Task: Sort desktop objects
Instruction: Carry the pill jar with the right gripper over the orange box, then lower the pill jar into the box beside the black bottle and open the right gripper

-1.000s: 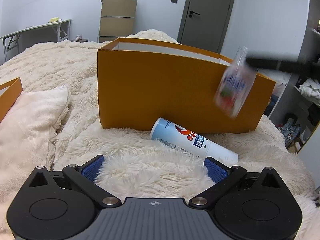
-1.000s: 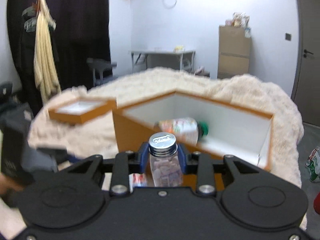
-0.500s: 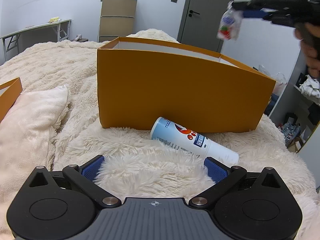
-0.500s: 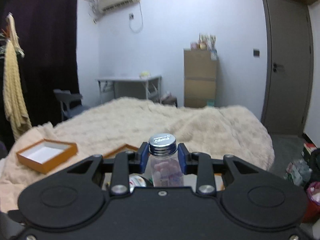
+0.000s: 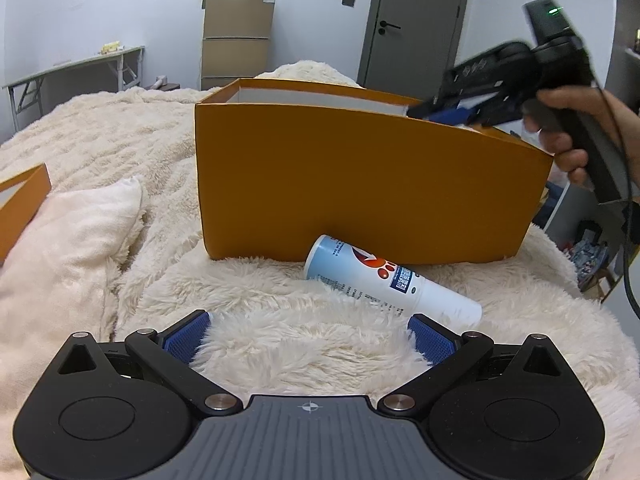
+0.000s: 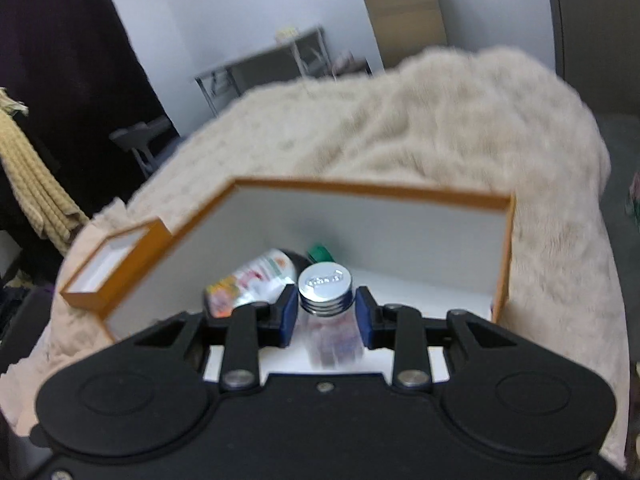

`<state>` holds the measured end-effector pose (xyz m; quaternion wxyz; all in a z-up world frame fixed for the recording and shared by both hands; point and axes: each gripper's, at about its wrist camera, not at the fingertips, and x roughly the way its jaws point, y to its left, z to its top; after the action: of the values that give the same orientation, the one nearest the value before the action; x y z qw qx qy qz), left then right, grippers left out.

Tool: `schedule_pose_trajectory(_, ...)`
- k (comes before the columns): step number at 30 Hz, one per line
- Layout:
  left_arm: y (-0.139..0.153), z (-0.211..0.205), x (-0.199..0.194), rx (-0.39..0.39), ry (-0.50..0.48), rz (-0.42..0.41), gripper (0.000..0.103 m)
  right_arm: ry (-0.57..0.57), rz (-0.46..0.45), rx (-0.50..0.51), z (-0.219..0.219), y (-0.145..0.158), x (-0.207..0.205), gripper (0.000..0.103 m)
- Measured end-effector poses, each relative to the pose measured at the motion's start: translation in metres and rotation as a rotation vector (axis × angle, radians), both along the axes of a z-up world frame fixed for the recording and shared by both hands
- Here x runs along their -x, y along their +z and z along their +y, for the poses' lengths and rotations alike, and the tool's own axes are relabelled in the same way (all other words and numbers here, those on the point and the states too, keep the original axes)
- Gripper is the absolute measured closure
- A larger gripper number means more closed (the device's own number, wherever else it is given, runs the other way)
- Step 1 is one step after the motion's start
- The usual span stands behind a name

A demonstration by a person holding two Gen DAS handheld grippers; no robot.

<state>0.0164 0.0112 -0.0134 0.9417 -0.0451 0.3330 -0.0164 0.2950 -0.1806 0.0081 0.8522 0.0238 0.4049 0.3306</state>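
My right gripper (image 6: 326, 312) is shut on a small clear bottle (image 6: 326, 280) with a silver screw cap and holds it upright just inside the open orange box (image 6: 360, 190). On the box's white floor a bottle with a colourful label and green cap (image 6: 256, 280) lies on its side. In the left wrist view the right gripper (image 5: 452, 110), held by a hand, reaches over the far right rim of the box (image 5: 360, 184). My left gripper (image 5: 308, 330) hangs open over the fluffy blanket. A white and blue spray can (image 5: 384, 280) lies just ahead of it against the box wall.
The box's orange lid (image 6: 116, 264) lies upturned left of the box, and its corner (image 5: 24, 188) shows in the left wrist view. A cream pillow (image 5: 60, 248) sits at the left. The blanket-covered bed drops off at the right, with clutter on the floor there.
The right gripper has swung from high above the box down into its opening, carrying the small bottle. The left gripper and the spray can have stayed put.
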Motion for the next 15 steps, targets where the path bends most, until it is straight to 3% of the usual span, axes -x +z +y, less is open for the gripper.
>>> schedule_pose_trajectory(5,0.001,0.001,0.001,-0.005,0.000,-0.010,0.000,0.026,0.007,0.000,0.001,0.004,0.002,0.075)
schedule_pose_trajectory(11,0.000,0.002,0.002,-0.004,-0.003,-0.008,0.000,0.017,-0.055,0.098,0.009,0.014,0.004,0.072)
schedule_pose_trajectory(13,0.000,0.002,0.002,-0.004,-0.004,-0.007,0.000,0.036,-0.070,0.146,0.014,0.021,0.008,0.063)
schedule_pose_trajectory(15,0.000,0.002,0.001,-0.004,-0.005,-0.006,0.000,0.043,-0.105,0.198,0.023,0.026,0.010,0.049)
